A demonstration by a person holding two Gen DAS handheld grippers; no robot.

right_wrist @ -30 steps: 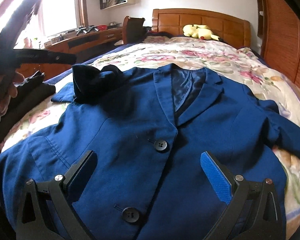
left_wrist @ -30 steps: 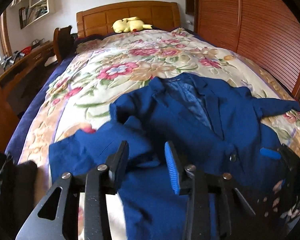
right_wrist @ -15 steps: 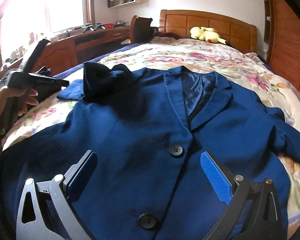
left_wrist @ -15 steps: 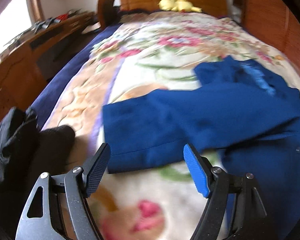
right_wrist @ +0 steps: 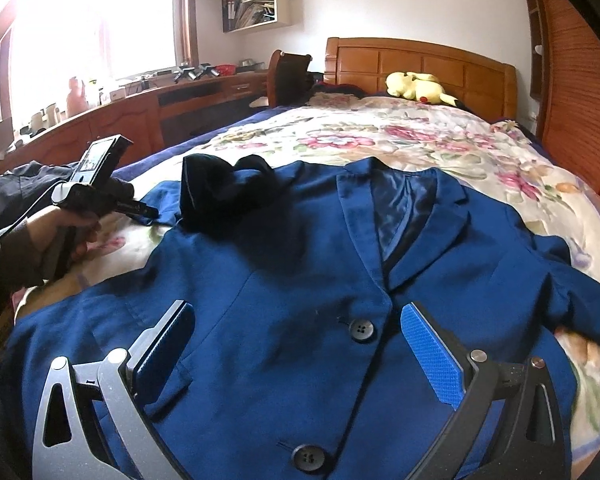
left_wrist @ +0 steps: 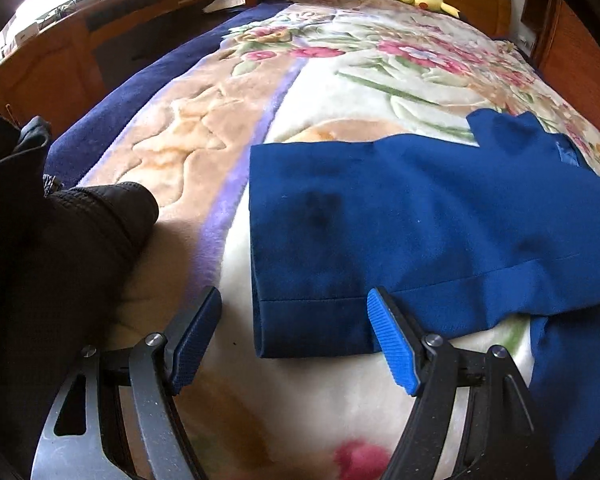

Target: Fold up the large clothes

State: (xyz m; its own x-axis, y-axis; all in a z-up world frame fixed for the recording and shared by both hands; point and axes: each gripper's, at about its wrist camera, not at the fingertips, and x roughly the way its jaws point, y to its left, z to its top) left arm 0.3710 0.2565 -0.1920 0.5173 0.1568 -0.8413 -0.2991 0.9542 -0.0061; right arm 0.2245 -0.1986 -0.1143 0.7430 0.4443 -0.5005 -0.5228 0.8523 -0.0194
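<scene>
Both your grippers hang apart and empty over the blue jacket [right_wrist: 300, 280].
It lies face-up near the bed's [left_wrist: 340, 80] foot edge; your left gripper [left_wrist: 296, 336] straddles the sleeve cuff [left_wrist: 312, 328], your right gripper [right_wrist: 300, 344] frames the upper button [right_wrist: 362, 330].

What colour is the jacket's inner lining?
Dark navy lining, slightly shiny; clearest in the right wrist view.

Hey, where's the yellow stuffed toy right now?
The yellow stuffed toy lies at the far end of the bed, against the wooden headboard, right of centre in both views.
</scene>
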